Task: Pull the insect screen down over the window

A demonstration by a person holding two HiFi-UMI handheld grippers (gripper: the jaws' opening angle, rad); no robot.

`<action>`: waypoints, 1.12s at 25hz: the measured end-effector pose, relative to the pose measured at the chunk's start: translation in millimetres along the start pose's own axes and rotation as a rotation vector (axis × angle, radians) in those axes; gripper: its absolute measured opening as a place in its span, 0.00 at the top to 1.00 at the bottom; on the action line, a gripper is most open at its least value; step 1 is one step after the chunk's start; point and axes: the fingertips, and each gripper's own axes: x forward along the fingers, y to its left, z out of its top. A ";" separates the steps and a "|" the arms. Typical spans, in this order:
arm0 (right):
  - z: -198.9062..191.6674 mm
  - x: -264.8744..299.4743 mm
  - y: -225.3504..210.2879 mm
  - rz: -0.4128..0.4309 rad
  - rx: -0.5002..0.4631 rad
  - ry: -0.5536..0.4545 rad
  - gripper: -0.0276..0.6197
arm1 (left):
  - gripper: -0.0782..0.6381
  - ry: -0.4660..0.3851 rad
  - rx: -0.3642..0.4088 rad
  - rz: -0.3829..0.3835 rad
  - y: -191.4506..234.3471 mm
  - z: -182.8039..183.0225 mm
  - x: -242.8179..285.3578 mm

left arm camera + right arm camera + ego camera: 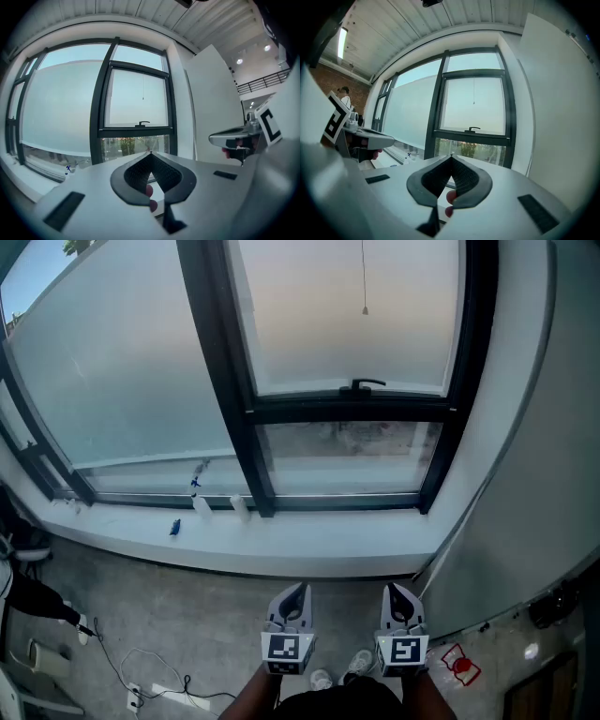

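The window [352, 404] has a black frame, with a frosted upper pane and a clear strip below its black handle [367, 384]. A thin pull cord ending in a small bead [365, 309] hangs in front of the upper pane; the screen itself is out of sight above. Both grippers are low and well short of the window, side by side over the floor. My left gripper [298, 591] and right gripper [394, 591] are shut and empty. The left gripper view has the cord [143, 98] far ahead of the closed tips [150, 153]. The right gripper view shows the bead [474, 103] beyond its closed tips [451, 155].
A white sill [309, 545] runs under the window, with a small blue item [174, 527] and two white bottles [202, 505] at its left. A white wall panel [544, 484] stands close on the right. Cables [150, 676] lie on the floor at the lower left.
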 end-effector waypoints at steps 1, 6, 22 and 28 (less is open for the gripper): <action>0.3 0.5 0.3 -0.001 0.001 0.000 0.95 | 0.89 -0.001 0.004 0.000 0.1 -0.4 -0.2; 1.0 0.7 2.9 -0.001 0.002 -0.005 0.96 | 0.89 -0.001 0.016 0.000 0.3 -1.8 -4.5; 4.4 5.4 3.7 0.016 -0.005 -0.017 0.95 | 0.89 0.005 0.024 0.018 4.5 -3.3 -4.0; 6.0 6.9 7.6 0.020 -0.005 -0.016 0.95 | 0.89 0.011 0.017 0.029 8.0 -5.6 -6.6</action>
